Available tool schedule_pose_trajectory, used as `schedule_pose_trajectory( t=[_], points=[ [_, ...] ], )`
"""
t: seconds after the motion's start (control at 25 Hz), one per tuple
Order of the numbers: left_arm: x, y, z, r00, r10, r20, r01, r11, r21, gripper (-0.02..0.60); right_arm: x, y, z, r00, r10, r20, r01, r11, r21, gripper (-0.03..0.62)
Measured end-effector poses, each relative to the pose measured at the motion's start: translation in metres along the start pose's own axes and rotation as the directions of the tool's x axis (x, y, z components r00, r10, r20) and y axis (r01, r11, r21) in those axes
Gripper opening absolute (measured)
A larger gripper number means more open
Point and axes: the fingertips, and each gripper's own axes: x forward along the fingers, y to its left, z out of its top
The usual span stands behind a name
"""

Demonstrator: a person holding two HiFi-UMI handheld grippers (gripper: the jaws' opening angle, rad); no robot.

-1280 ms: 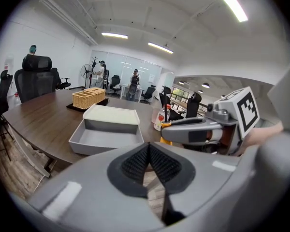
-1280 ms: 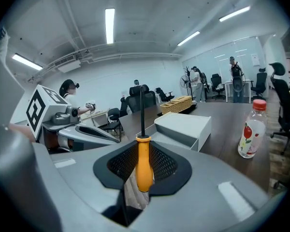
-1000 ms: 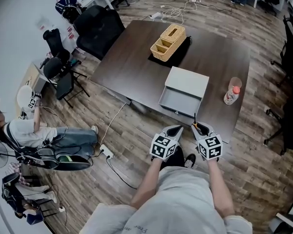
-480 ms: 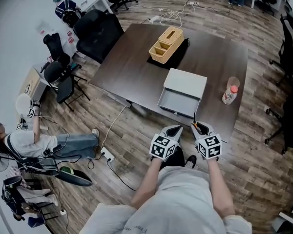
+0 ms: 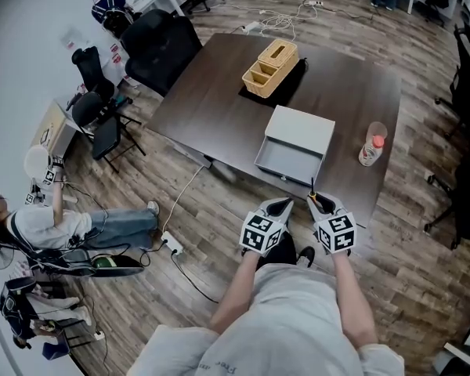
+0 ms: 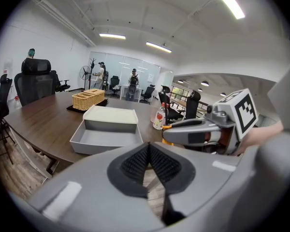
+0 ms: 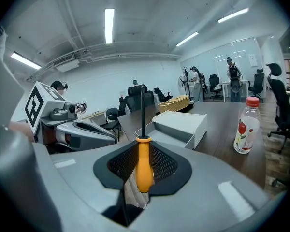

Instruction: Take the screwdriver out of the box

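1. The person stands at the near edge of the table [image 5: 211,108], both grippers held side by side close to the body, over the floor.
2. The left gripper [image 5: 280,204] has its jaws pressed together with nothing between them [image 6: 148,146].
3. The right gripper [image 5: 321,200] is clamped on the orange handle of the screwdriver [image 7: 144,168]. The dark shaft sticks out past the jaws towards the table.
4. The screwdriver [image 5: 316,201] is outside the box [image 5: 286,165], just near of the box's near right corner.
5. The grey box sits on the near part of the table. Its near half is an open tray and its far half has a flat pale top [image 6: 111,115].
6. A clear bottle [image 5: 370,152] with a red cap stands upright to the right of the box, apart from it.
7. Further off, a wicker basket [image 5: 260,83] with compartments rests on a black mat [image 5: 294,84].
8. A black office chair [image 5: 157,45] stands at the far left corner of the table.
9. A person [image 5: 63,222] sits on the floor at the far left.
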Motion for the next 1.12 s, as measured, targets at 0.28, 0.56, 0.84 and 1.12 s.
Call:
schedule_pose_trajectory(
  t=[0.28,0.56,0.84,1.12],
  points=[
    [-0.004,0.002,-0.002,1.0,0.005,0.005,-0.005,1.0,-0.011,0.052,0.001,0.001,-0.001,1.0,-0.005,0.001,0.005,1.0,0.002,0.069],
    [-0.01,0.005,0.0,0.999,0.0,0.033,0.001,0.999,-0.047,0.052,0.002,0.005,-0.001,1.0,0.002,-0.004,-0.002,1.0,-0.008,0.069],
    [-0.016,0.008,0.0,0.998,-0.001,0.058,0.005,0.997,-0.072,0.052,0.004,0.008,-0.002,1.0,0.01,-0.005,-0.011,1.0,-0.01,0.069],
    [-0.02,0.01,-0.001,0.998,0.0,0.061,0.005,0.997,-0.077,0.052,0.008,0.012,0.002,1.0,0.021,-0.004,-0.021,1.0,-0.014,0.069]
  ],
)
